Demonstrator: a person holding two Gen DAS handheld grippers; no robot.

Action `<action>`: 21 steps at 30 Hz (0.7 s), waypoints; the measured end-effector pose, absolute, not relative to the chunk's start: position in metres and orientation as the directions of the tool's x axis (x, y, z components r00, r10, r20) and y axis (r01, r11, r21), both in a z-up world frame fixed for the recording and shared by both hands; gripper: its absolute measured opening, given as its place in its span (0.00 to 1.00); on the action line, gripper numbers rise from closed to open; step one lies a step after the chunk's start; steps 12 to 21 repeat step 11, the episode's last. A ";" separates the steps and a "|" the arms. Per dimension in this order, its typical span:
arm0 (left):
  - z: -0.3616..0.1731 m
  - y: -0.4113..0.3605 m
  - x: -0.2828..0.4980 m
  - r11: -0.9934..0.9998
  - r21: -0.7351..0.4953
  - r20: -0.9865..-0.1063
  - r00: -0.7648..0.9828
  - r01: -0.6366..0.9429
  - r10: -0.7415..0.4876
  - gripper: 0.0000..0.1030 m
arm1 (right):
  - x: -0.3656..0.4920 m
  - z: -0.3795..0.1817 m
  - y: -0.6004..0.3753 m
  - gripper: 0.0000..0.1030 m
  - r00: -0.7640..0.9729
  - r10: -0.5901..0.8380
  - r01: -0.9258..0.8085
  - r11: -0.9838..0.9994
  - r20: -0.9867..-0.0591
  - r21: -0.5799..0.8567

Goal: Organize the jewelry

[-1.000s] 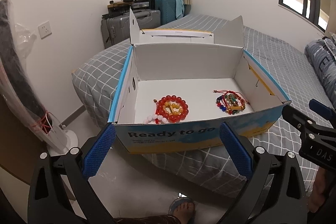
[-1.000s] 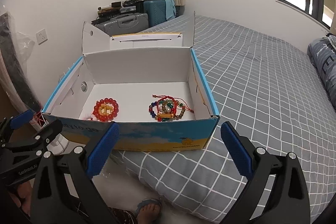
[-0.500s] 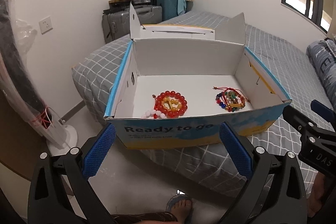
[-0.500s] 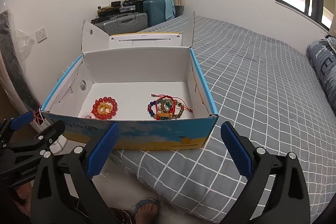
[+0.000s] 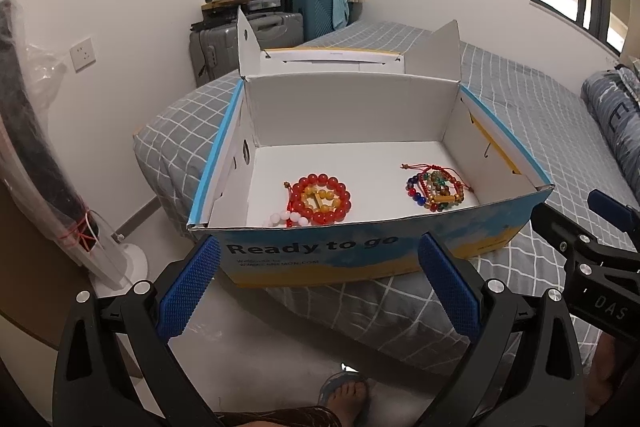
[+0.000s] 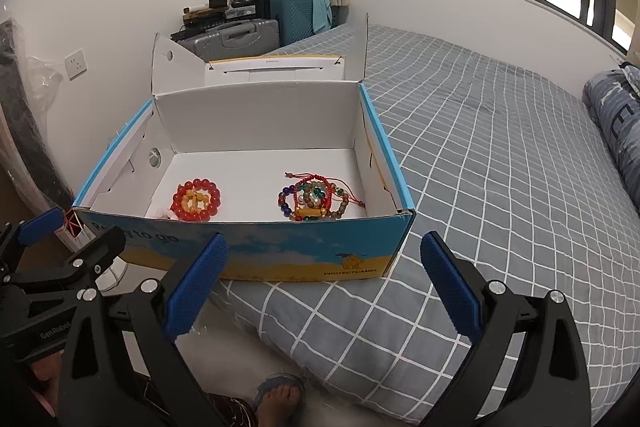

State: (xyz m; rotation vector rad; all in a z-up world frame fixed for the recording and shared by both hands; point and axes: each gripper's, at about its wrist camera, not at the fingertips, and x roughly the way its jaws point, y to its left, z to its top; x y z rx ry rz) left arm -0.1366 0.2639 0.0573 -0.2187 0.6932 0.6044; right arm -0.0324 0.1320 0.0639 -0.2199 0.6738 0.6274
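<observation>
An open cardboard box (image 5: 516,227) (image 6: 288,255) sits on the corner of a bed. Inside on its white floor lie a red and amber bead bracelet pile (image 5: 320,199) (image 6: 197,199) at the left and a mixed-colour bead bracelet pile with red cords (image 5: 436,187) (image 6: 316,201) at the right. A white bead bracelet (image 5: 286,218) peeks out beside the red one. My left gripper (image 5: 318,287) hangs open in front of the box, over the floor. My right gripper (image 6: 324,287) is open too, before the box's front right corner. Both hold nothing.
The bed (image 6: 500,163) has a grey checked cover and a rolled blanket (image 6: 616,123) at the right. Suitcases (image 5: 248,39) stand behind the box by the wall. A wrapped standing fan (image 5: 80,227) is at the left. A person's sandalled foot (image 6: 280,397) is on the floor below.
Both grippers have risen and tilted so that more of the box floor shows. The jewelry and box have not moved. Both grippers stay open.
</observation>
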 end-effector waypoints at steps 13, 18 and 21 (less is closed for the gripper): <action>0.059 0.265 -0.138 0.805 -0.014 -0.648 0.618 -0.594 0.445 0.95 | -0.031 0.064 0.133 0.90 0.607 0.469 -0.606 0.795 -0.641 0.008; 0.059 0.265 -0.138 0.805 -0.014 -0.648 0.618 -0.594 0.445 0.95 | -0.031 0.064 0.133 0.90 0.607 0.469 -0.606 0.795 -0.641 0.008; 0.059 0.265 -0.138 0.805 -0.014 -0.648 0.618 -0.594 0.445 0.95 | -0.031 0.064 0.133 0.90 0.607 0.469 -0.606 0.795 -0.641 0.008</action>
